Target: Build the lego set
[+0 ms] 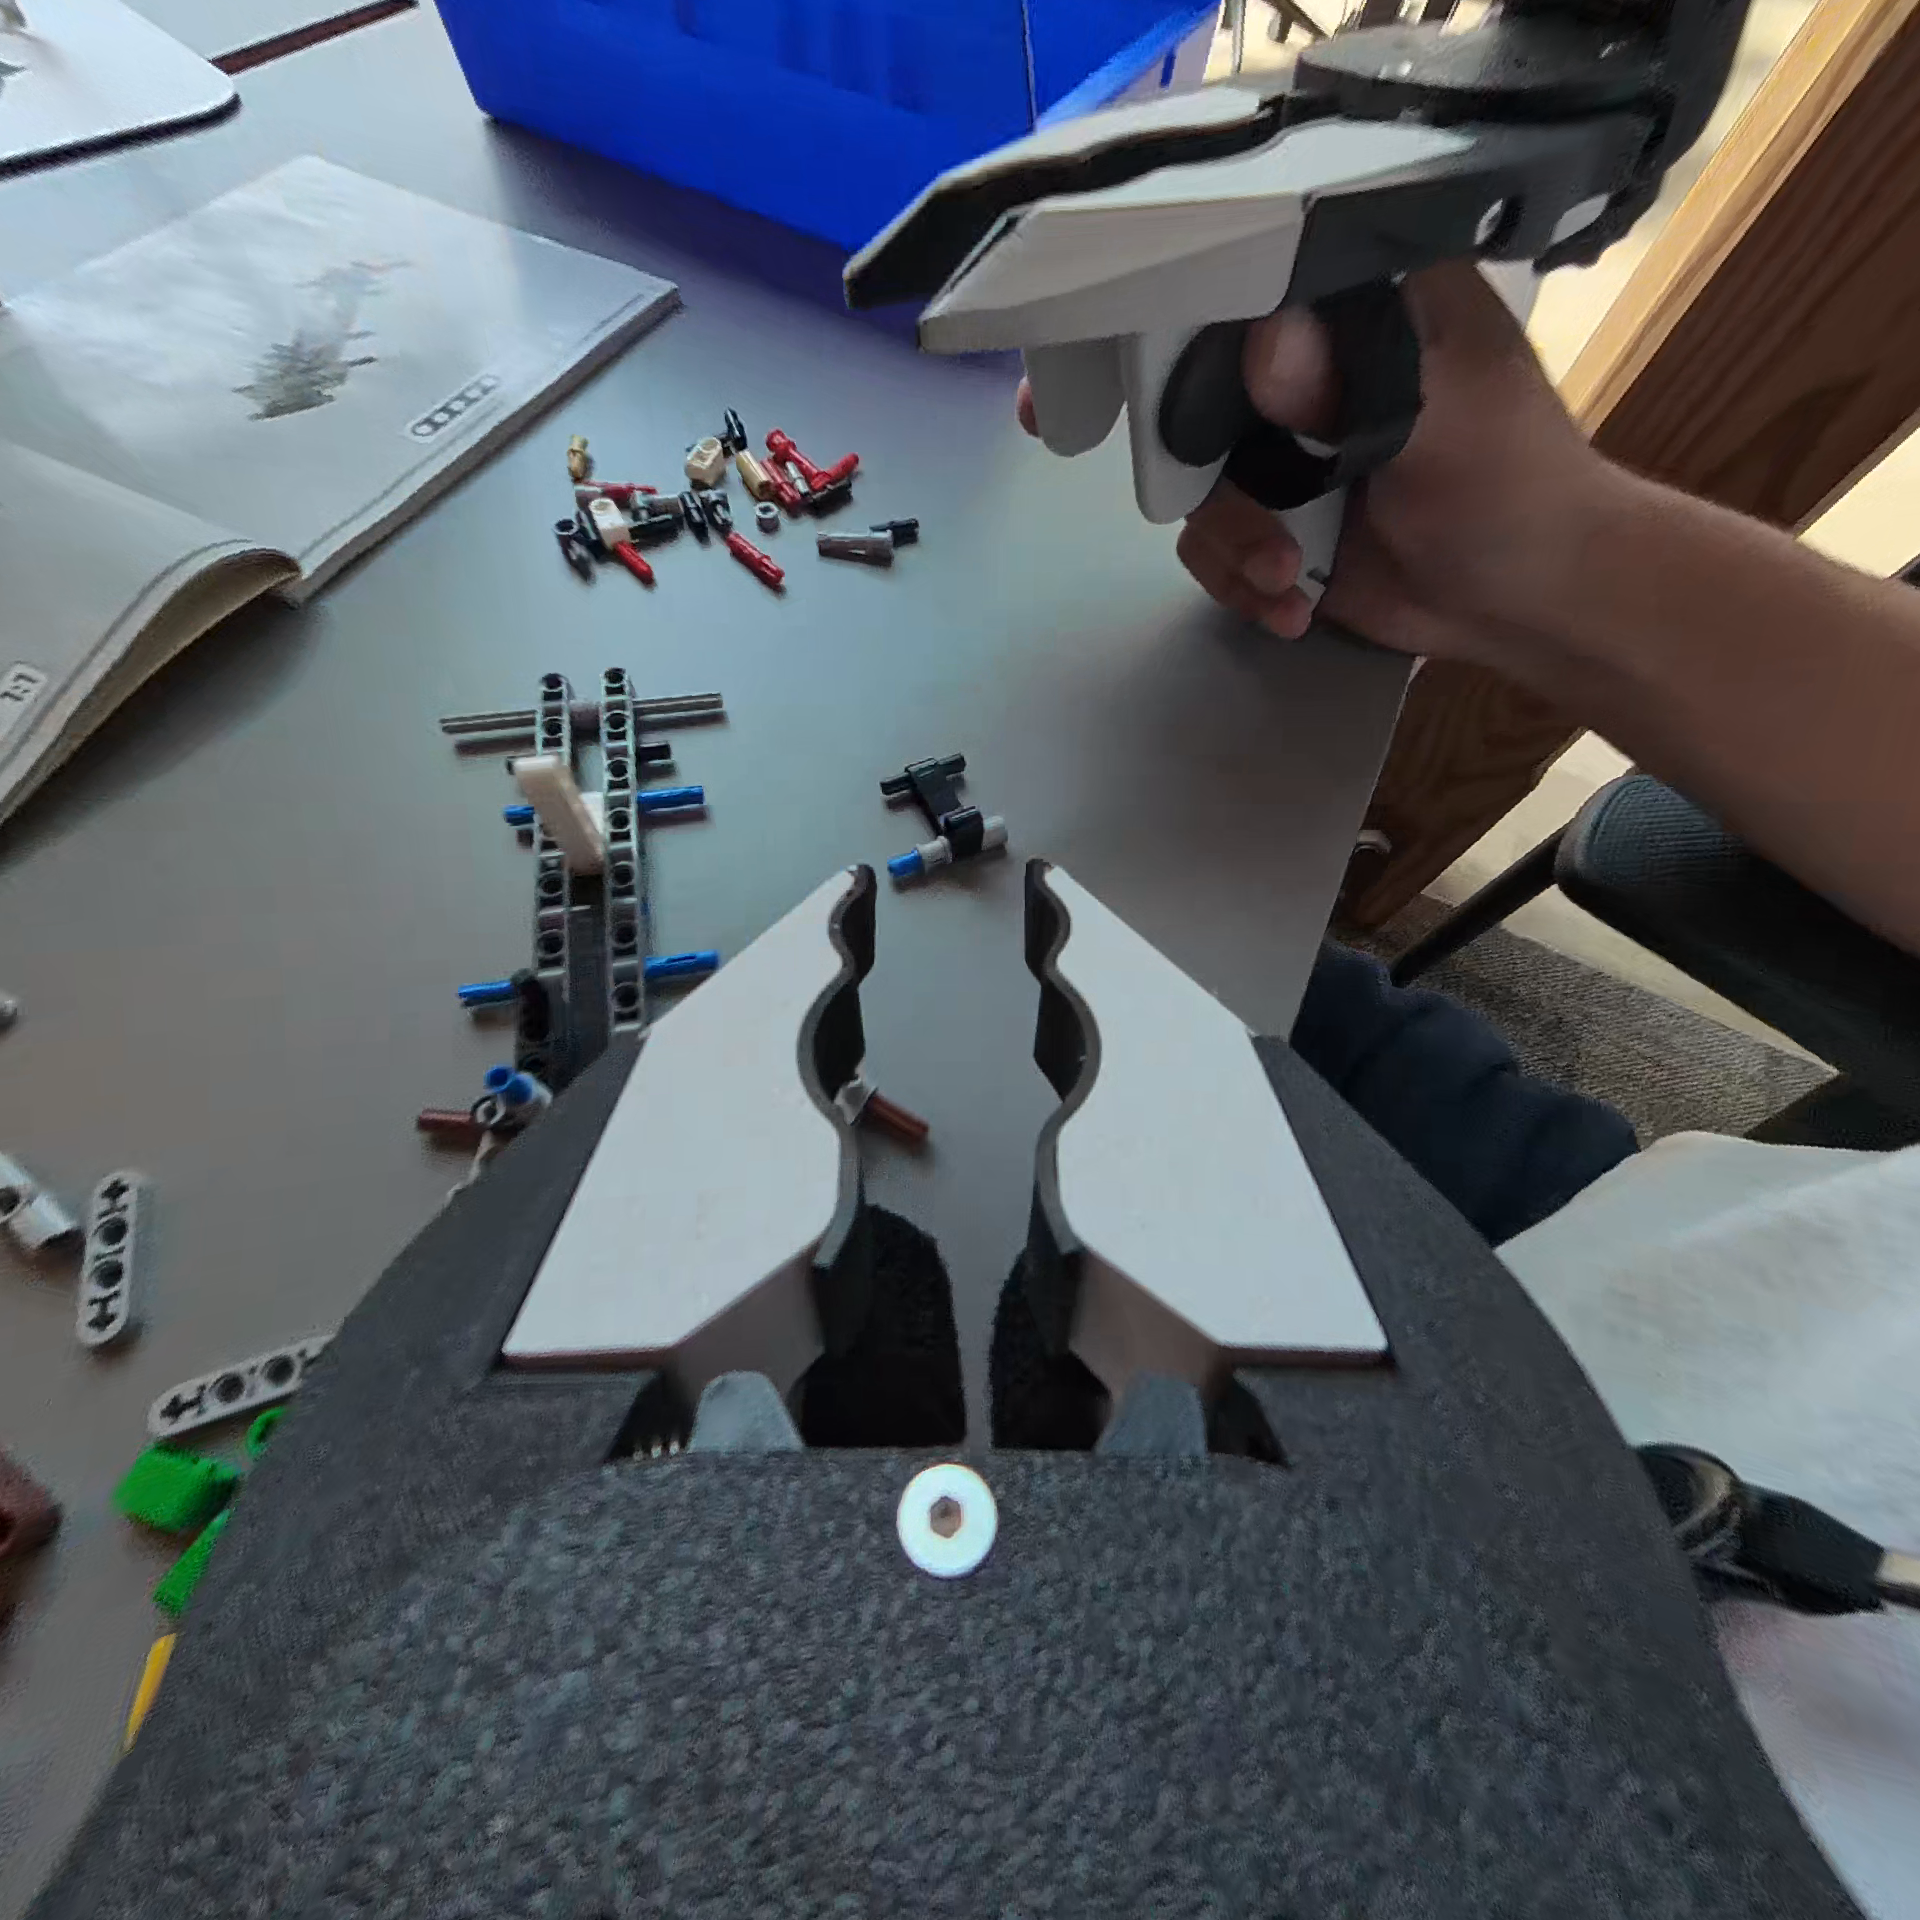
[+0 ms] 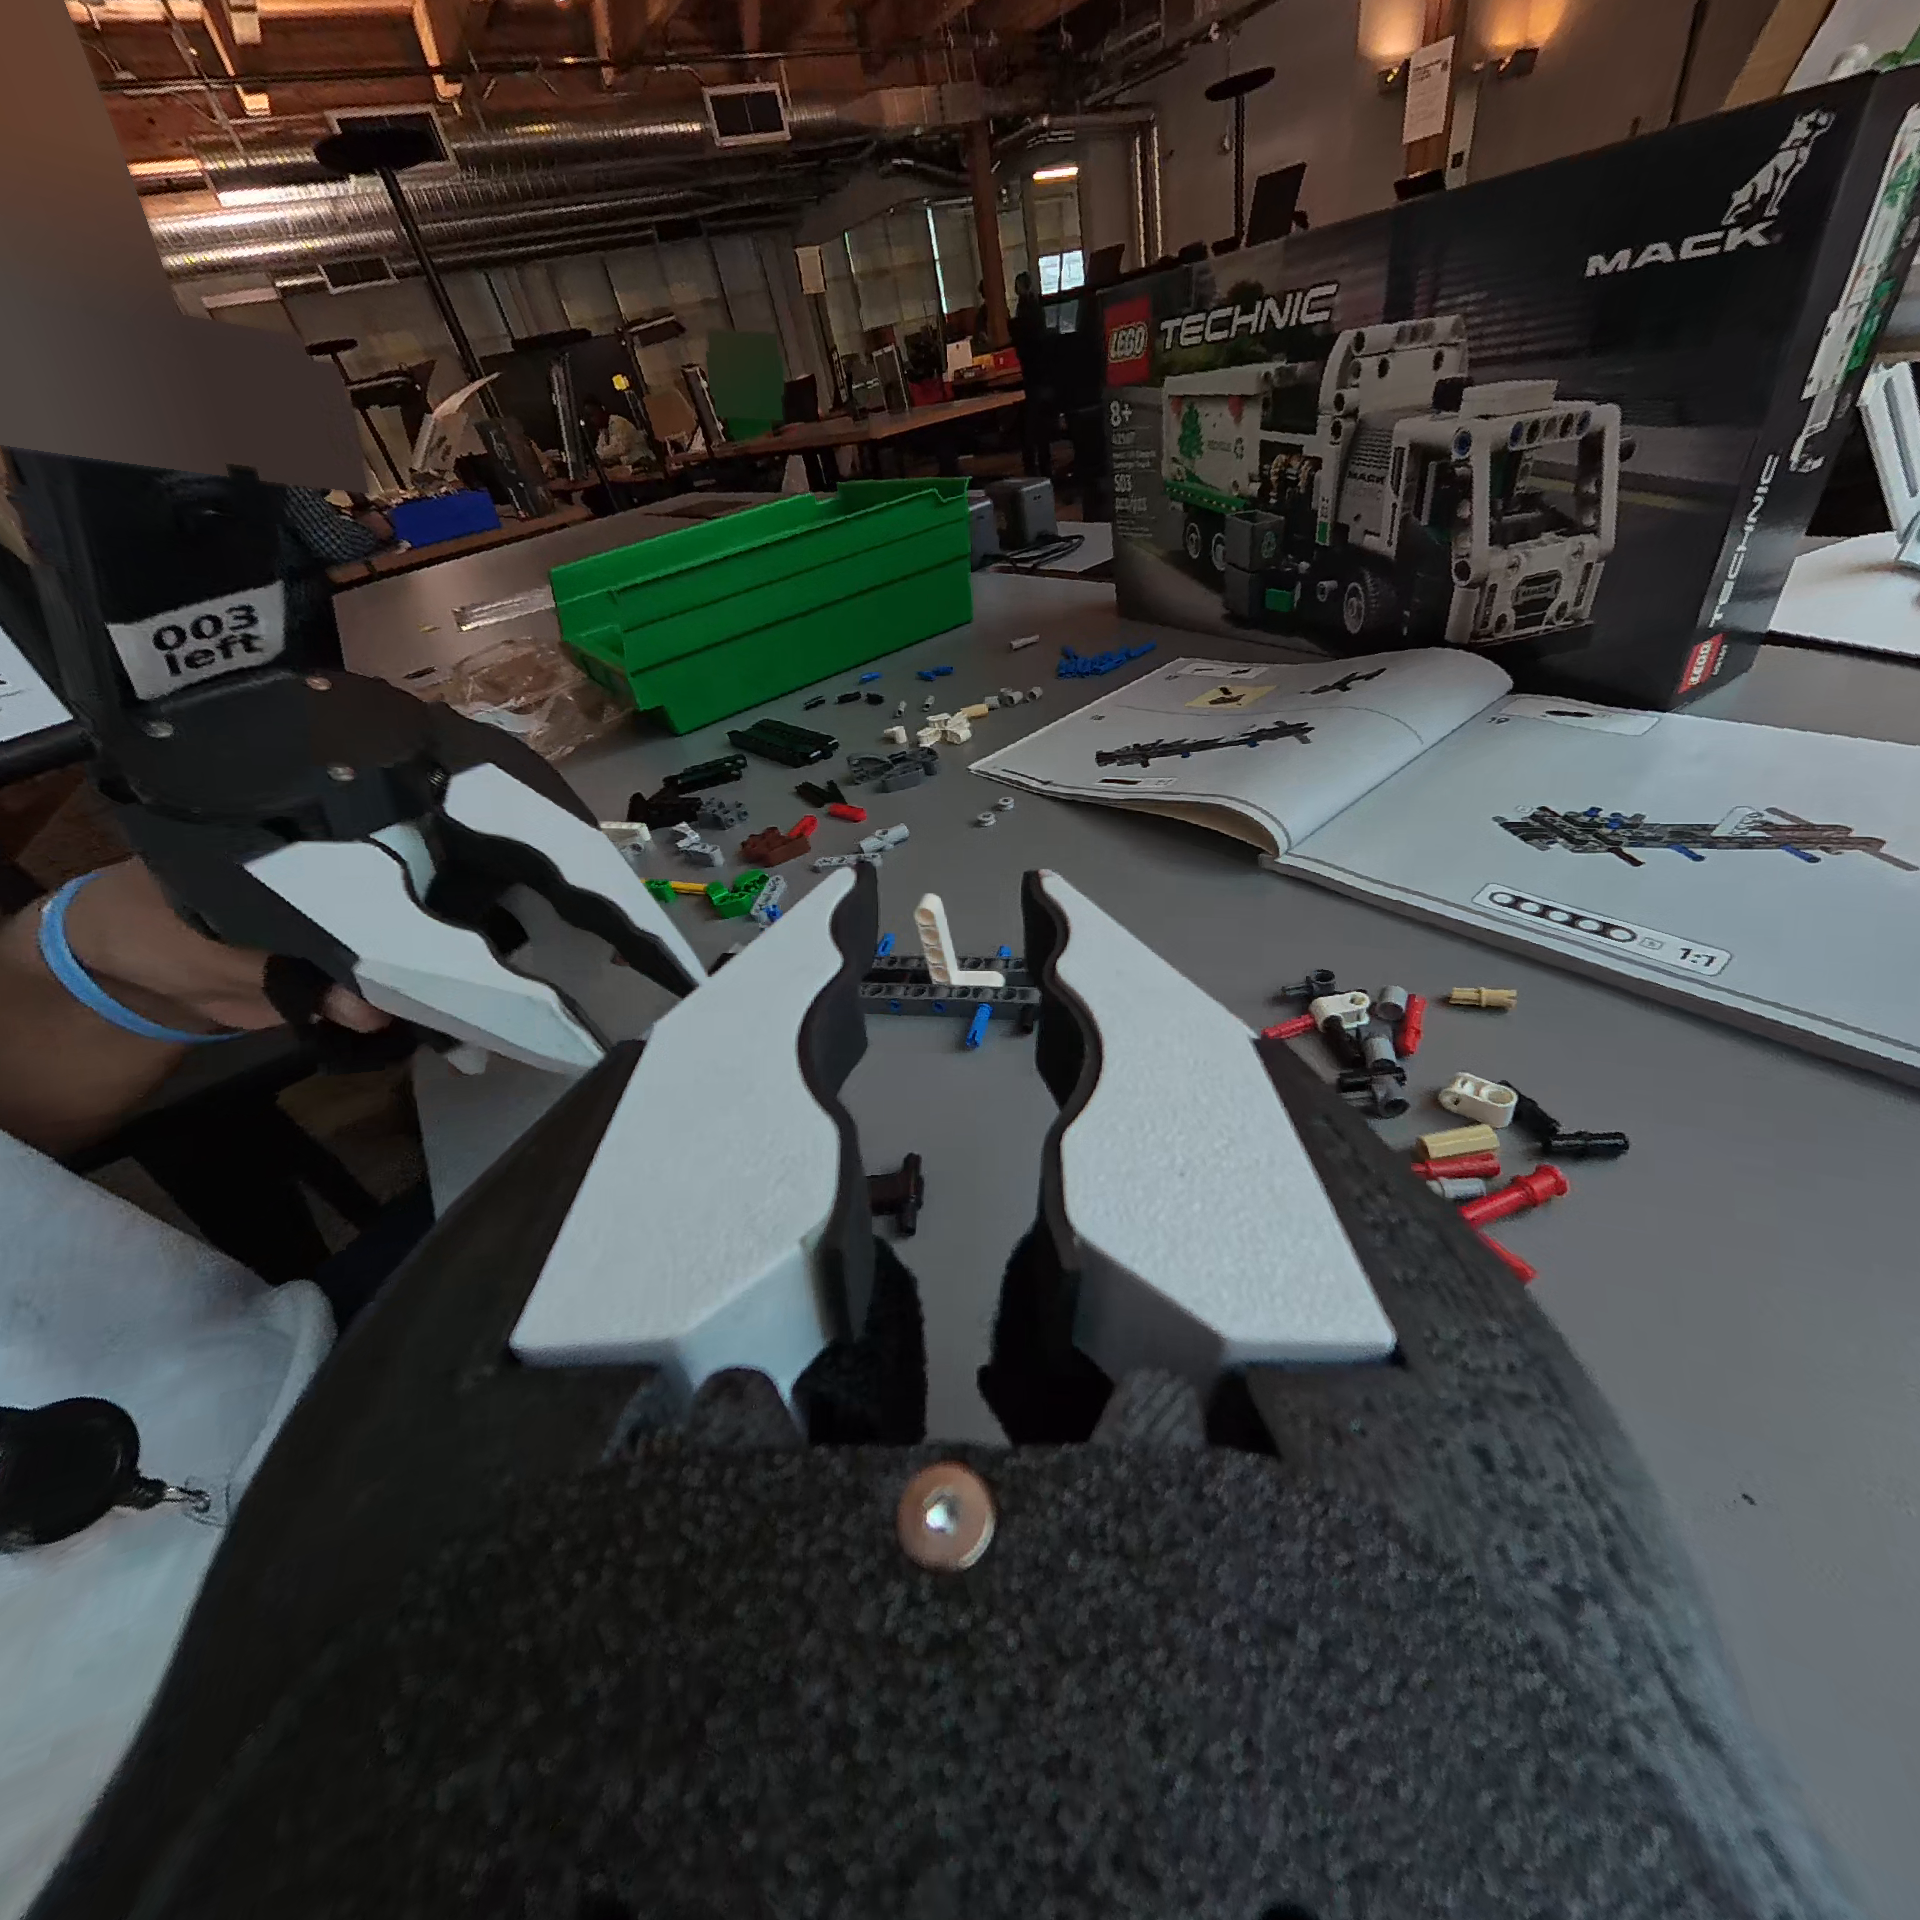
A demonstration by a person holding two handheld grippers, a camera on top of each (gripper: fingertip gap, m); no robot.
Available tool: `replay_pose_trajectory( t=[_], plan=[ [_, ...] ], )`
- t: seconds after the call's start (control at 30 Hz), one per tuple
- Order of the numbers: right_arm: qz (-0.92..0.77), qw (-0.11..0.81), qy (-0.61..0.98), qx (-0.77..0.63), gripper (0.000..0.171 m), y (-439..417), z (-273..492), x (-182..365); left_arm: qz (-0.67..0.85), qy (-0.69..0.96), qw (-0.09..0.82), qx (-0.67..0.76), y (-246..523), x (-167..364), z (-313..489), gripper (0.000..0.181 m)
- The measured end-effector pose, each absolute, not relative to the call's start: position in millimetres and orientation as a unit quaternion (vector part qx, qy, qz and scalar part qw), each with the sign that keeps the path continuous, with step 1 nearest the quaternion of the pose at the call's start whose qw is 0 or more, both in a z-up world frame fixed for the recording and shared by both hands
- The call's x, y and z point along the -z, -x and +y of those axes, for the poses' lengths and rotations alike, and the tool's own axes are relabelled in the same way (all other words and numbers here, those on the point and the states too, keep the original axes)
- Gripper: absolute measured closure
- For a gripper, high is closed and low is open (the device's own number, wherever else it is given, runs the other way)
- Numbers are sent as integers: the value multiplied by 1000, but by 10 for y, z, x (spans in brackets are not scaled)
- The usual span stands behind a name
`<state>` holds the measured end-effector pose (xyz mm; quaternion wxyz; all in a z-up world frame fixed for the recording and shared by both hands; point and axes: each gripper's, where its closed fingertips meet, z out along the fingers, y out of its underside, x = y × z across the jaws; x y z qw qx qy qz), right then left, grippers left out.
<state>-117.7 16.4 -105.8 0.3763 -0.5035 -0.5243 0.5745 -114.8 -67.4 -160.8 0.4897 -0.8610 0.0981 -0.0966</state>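
Spread white fingers (image 1: 1122, 1091) of the left gripper (image 1: 951, 883) hover empty above the grey counter (image 1: 312, 935); grey beam assembly (image 1: 587, 862) at ten o'clock. Right gripper (image 2: 948, 891) likewise gapes, empty.

You are working in a large open-plan workshop or shared lab hall. Exposed timber ceiling beams (image 2: 343, 42) and bare metal ventilation ducting (image 2: 582, 135) run overhead. Rows of long workbenches (image 2: 883, 426) recede behind you, with tall lamp stands (image 2: 416, 229) between them. Your own grey table (image 2: 1714, 1299) carries a green plastic parts bin (image 2: 769, 592); a blue bin (image 1: 790, 114) sits at its far edge.
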Motion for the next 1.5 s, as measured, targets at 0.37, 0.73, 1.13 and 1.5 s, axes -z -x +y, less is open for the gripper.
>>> replay_pose_trajectory(
  t=[0.37,0.73,1.13,1.5],
  plan=[
    [-494,350,501,-619,147,1138,266,982,123,896,426,-25,971,1985,-266,173],
    [-502,322,505,-624,146,1198,219,1030,338,820,445,-121,1167,1668,-553,173],
    [-650,185,410,-612,135,1570,-775,1113,545,669,427,-269,1739,1153,-1016,173],
    [-710,176,368,-575,161,1747,-1100,1224,640,577,370,-348,1674,1295,-1170,173]
  ],
)
